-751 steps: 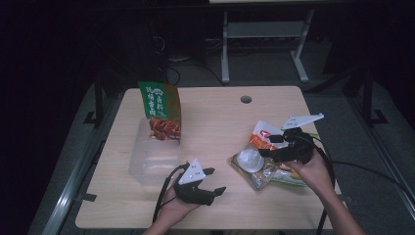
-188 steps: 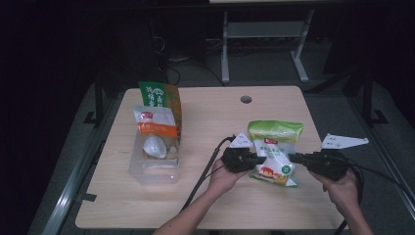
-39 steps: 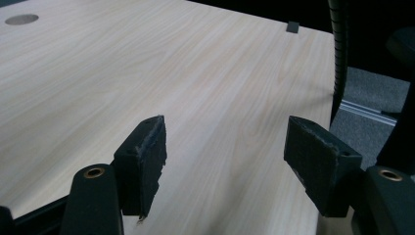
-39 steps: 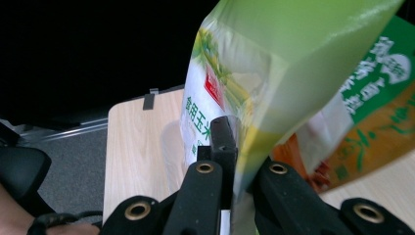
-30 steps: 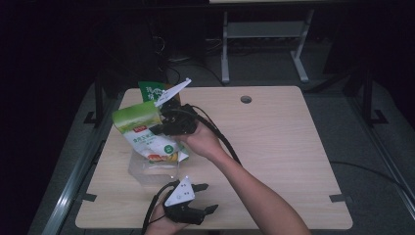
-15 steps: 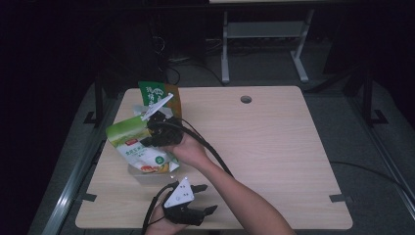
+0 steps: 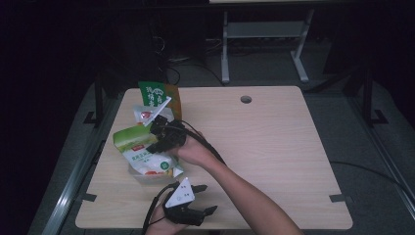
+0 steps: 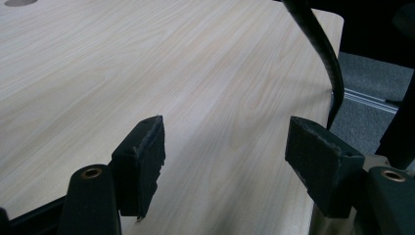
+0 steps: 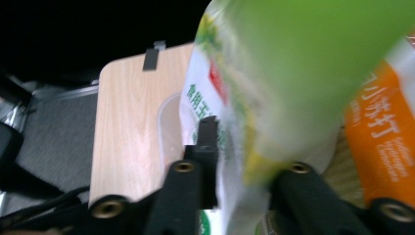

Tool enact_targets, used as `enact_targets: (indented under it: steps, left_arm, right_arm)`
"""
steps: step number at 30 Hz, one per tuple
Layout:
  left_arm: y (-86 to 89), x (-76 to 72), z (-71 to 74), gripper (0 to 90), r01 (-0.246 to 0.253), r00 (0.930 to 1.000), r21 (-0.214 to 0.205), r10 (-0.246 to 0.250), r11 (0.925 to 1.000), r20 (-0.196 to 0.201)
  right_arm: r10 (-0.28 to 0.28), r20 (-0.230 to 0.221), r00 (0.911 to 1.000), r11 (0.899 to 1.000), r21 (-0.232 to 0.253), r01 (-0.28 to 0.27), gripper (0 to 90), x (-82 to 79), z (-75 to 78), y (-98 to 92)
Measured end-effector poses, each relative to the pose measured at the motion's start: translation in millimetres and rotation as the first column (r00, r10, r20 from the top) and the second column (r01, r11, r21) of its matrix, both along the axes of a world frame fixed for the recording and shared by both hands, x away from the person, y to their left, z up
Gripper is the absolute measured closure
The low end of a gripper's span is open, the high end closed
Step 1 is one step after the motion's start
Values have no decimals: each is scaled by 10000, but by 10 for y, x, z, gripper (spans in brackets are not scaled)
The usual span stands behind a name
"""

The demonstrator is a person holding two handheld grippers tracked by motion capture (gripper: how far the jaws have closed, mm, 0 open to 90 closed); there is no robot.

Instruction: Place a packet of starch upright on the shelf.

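I am looking along my right gripper (image 9: pixel 242 171) and its fingers (image 9: pixel 208 142) are standing partly apart, having just been opening, with the green bag (image 9: pixel 274 88) between them; the view is blurred, so I cannot tell whether the pads are pressing on the film or already letting it go. From above, that gripper (image 7: pixel 157 139) is hanging at the near left of the bench (image 7: pixel 274 147), and the bag (image 7: pixel 142 154) is leaning tilted over the clear bin (image 7: pixel 147 177), its lower part inside and its top above the rim. My left gripper (image 7: pixel 208 198) is resting at the near edge, fingers (image 8: pixel 142 161) wide apart with nothing but bare wood between them.

What I am worrying about: the bag is not lying flat, so as the fingers are letting go it may be tipping over the rim onto the bench. The red-and-white pack (image 7: pixel 147 113) and the tall green-and-orange bag (image 7: pixel 157 94) are sitting just behind, crowding the bin, so I judge the load may be stacking too high. Film could also be catching on a pad as I am pulling back, dragging the bag out, and my cable (image 7: pixel 205 142) is trailing close enough to snag
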State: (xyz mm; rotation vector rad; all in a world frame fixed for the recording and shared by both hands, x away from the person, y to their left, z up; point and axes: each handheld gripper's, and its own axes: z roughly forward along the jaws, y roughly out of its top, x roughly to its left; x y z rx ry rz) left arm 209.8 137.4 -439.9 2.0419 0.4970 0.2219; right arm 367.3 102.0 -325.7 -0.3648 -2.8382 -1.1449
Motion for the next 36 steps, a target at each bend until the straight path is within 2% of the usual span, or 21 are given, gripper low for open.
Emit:
enact_targets:
  steps: [2,4,5,6,8,10,12,14,18,21,23,24,26,27,28,31,36]
  left_arm:
    - [2,3,2,302,-6,10000,-4,6,10000,36]
    - [10,11,6,300,31,9999,44,-31,10000,152]
    - [9,9,5,300,15,9999,25,-15,10000,118]
    - [9,10,5,300,25,9999,25,-25,10000,120]
    - [6,3,1,299,1,10000,-30,0,10000,32]
    - [2,3,4,297,25,10000,-133,-26,9999,-79]
    - [-4,-4,15,296,23,10000,-153,-23,9999,-44]
    - [-11,-14,19,296,34,10000,-175,-34,9998,-25]
    - [-22,-18,9,296,61,9999,-160,-62,9999,-91]
    - [-23,-12,11,296,190,9998,-1,-190,9998,9]
    - [-29,-16,7,296,217,9998,84,-217,9997,7]
    - [-32,-17,2,296,221,9998,101,-221,9997,-2]
    - [-36,-15,-7,296,271,9996,131,-271,9995,-40]
    - [-40,-14,-8,295,288,9996,155,-288,9995,-7]
    - [-44,-17,-10,294,273,9996,140,-272,9995,-57]
    - [-54,-18,-8,293,279,9996,109,-279,9996,-15]
    - [-50,-13,-3,293,241,9997,103,-241,9997,36]
  right_arm:
    - [219,46,9998,9992,-322,-217,676,0,-10,67]
    - [350,5,9994,9985,-426,-350,687,1,-26,126]
    - [279,-12,9996,9980,-574,-280,725,3,-34,149]
    - [220,140,9997,9973,-701,-209,825,1,-44,165]
    - [402,466,9981,9960,-818,-363,863,-14,-48,174]
    - [292,587,9978,9957,-890,-239,884,-45,-36,178]
    - [239,369,9990,9981,-571,-218,895,-50,-37,161]
    - [35,412,9991,9995,-330,-21,898,-73,-25,129]
    - [-529,174,9984,9959,747,515,898,-68,-17,22]
    - [-668,92,9977,9931,976,655,897,-70,-80,-16]
    - [-660,60,9978,9926,1022,650,896,-81,-179,-41]
    - [-739,-95,9972,9913,1089,745,893,-93,-208,-53]
    - [-734,-212,9971,9882,1329,755,853,-94,-230,-86]
    - [-680,-112,9976,9896,1263,689,781,-90,-223,-96]
    - [-716,38,9974,9913,1109,707,755,-103,-198,-108]
    - [-670,433,9968,9937,928,628,797,-125,-133,-179]
    - [-535,472,9975,9972,542,509,870,-138,-177,-254]
